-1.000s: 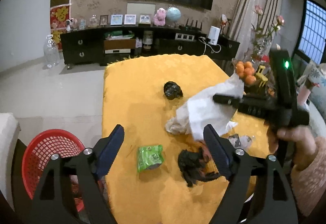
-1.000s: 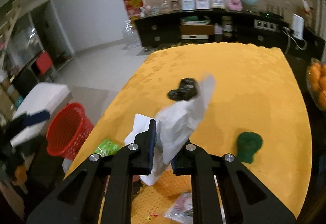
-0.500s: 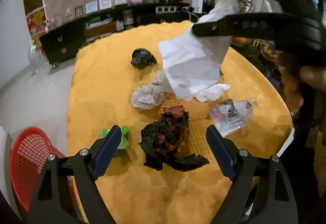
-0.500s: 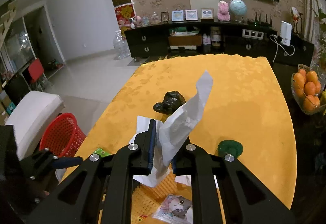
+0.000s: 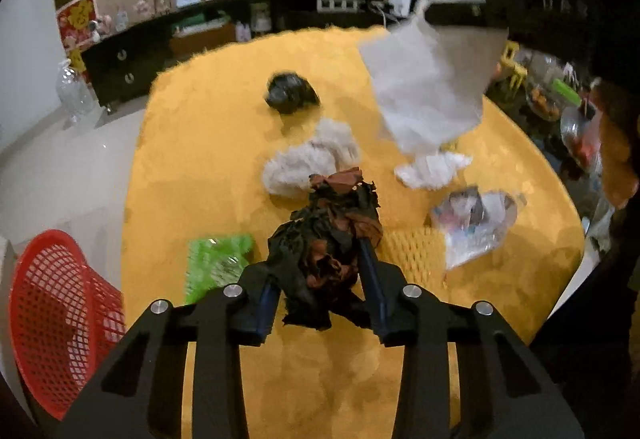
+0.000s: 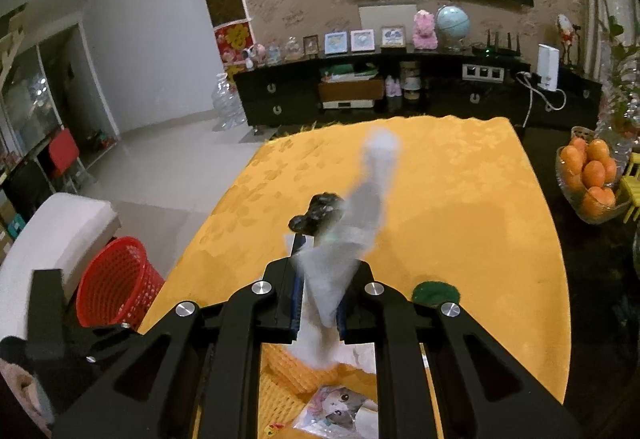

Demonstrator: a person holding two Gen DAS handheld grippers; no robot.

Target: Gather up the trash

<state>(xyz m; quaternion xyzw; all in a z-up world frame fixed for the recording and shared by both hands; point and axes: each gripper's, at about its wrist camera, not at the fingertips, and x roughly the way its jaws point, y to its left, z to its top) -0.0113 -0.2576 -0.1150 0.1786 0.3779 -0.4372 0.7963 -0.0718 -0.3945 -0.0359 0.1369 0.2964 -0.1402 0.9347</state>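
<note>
On a yellow-clothed worktop (image 5: 208, 167), the left gripper (image 5: 320, 279) has just been closing its jaws on a crumpled black-and-rust wad of trash (image 5: 328, 239) at the near middle — the wad sits clamped between them. The right gripper (image 6: 318, 299) is clenched on a white paper sheet (image 6: 340, 259), held above the worktop. Loose on the cloth lie a black lump (image 5: 291, 94) at the far middle, a grey-white tissue ball (image 5: 308, 163), a green wrapper (image 5: 216, 259) near left, and a clear printed packet (image 5: 476, 219) at right. A red mesh basket (image 5: 56, 319) stands on the floor, off the near-left edge.
</note>
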